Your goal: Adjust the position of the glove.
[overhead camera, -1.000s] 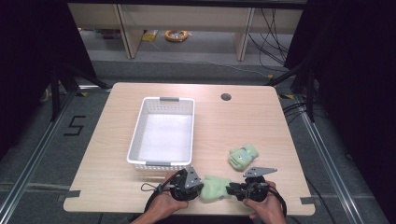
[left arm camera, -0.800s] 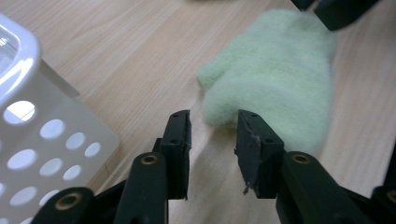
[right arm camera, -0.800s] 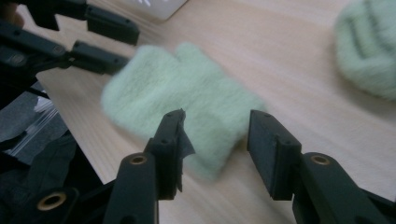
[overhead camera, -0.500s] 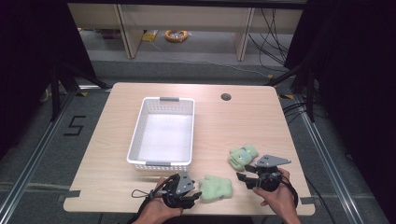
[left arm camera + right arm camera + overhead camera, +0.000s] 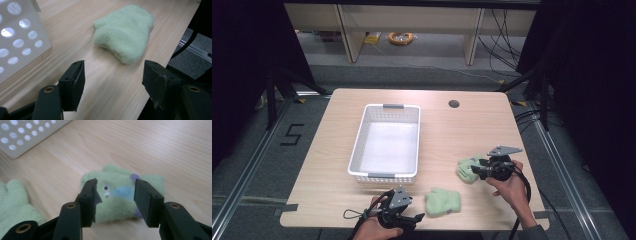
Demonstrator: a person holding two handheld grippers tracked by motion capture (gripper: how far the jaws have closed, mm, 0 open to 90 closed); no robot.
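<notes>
Green fleece marks both things in play: in the high view a plain green mitten (image 5: 443, 201) lies near the front edge of the wooden table (image 5: 472, 127), just to the right of the left gripper (image 5: 414, 217), while a second mitten with a face (image 5: 469, 168) sits toward the right edge, directly left of the right gripper (image 5: 476, 170), which nearly touches it. Between them and farther back stands the white basket (image 5: 384, 176), closer to the left hand. From the left gripper view, the plain mitten (image 5: 125, 31) lies ahead of the tips and apart from them, its long axis running diagonally away toward the table's edge; the jaws have just been opening and stand wide with only bare wood between them. In the right gripper view, the faced mitten (image 5: 120, 195) lies straight ahead and below, framed by moderately parted jaws that have slightly narrowed; the pads do not seem to press on it yet, so a short descent looks like the coming move.
</notes>
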